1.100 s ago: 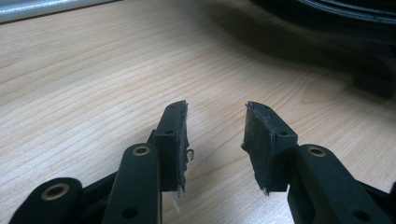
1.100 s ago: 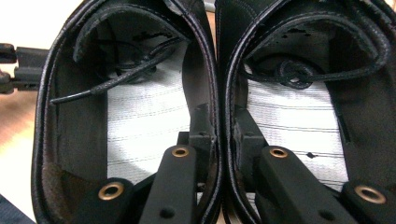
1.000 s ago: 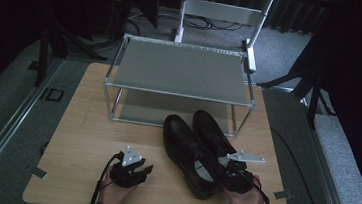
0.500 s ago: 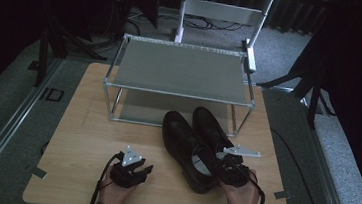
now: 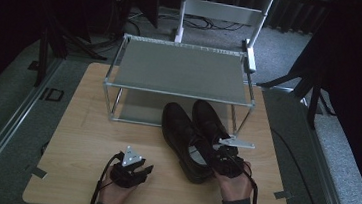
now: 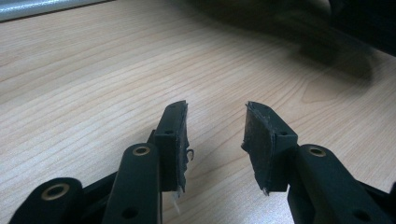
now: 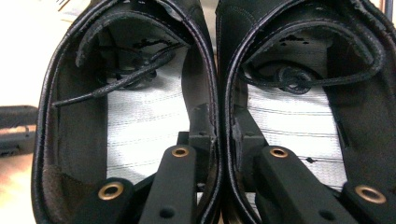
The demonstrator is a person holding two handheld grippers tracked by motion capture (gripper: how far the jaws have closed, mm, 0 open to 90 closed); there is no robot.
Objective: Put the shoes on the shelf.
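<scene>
We see the right gripper point(image 5: 220, 153) clamped on the two touching inner walls of the pair of black leather lace-up shoes point(image 5: 193, 133), one jaw inside each shoe (laces loose within). The shoes lie side by side on the light wooden table point(image 5: 81, 122), just before the grey metal two-tier rack point(image 5: 182, 72). The left gripper point(image 6: 215, 135) rests with jaws apart, holding nothing.

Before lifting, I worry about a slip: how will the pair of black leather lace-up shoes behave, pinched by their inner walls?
The pair of black leather lace-up shoes probably hangs toe-heavy, since the right gripper clamps only the adjoining collars. The leather looks smooth, so they might slide. The loose laces would likely dangle.
</scene>
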